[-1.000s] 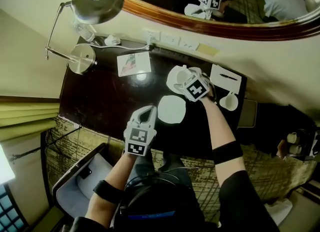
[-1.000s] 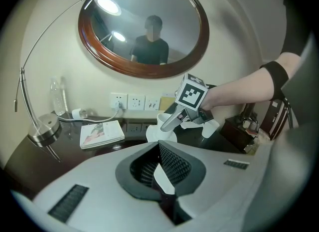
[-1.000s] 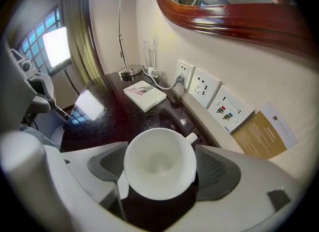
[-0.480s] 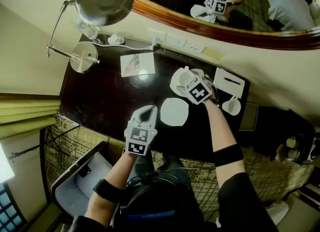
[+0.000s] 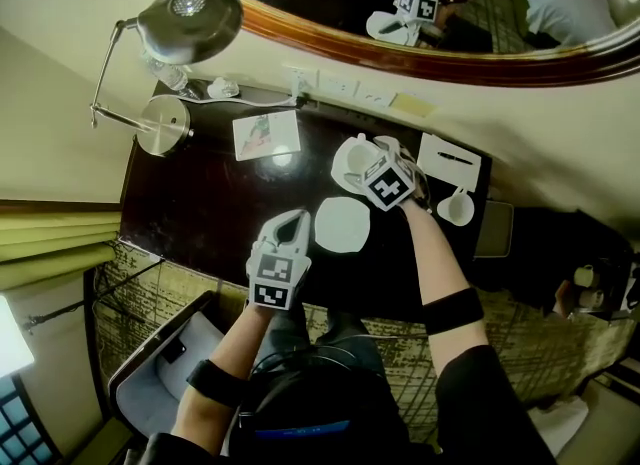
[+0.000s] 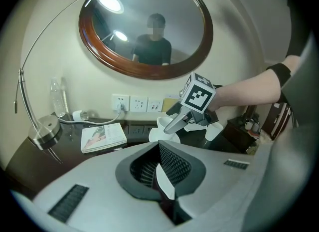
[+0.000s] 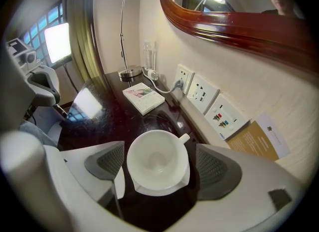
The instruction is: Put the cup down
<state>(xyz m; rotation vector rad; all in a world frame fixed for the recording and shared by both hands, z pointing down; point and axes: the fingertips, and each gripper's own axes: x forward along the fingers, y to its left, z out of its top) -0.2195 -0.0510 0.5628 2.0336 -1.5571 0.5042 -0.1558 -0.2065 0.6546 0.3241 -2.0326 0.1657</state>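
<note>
My right gripper (image 7: 160,168) stands spread around the white cup (image 7: 157,157), its jaws having just been opening. The cup sits between the pads, and neither pad appears to press on it. It rests upright and empty on its saucer (image 7: 159,191), near the back of the dark desk (image 5: 210,193) below the wall sockets (image 7: 202,94).

As I read it, the danger now lies in the pull-away. The gap looks narrower on the left pad's side, so a crooked retreat could catch the rim and tip the cup or drag it across the saucer. The cup's handle (image 7: 183,138) points away from me toward the wall, clear of both pads, and should snag only if I push forward rather than lift back. The desk is glossy, and a nudge might slide saucer and cup together.

Further out, an empty saucer (image 5: 342,223) lies just beside my right wrist, and a second cup (image 5: 457,205) stands near my forearm. A wide swing of the arm could knock either.

My left gripper (image 6: 164,176) hangs pressed together and empty over the desk's near edge. It is well apart from the cup and poses little threat where it is. The booklet (image 5: 266,134) and the lamp (image 5: 190,15) are out of reach of any likely slip.
</note>
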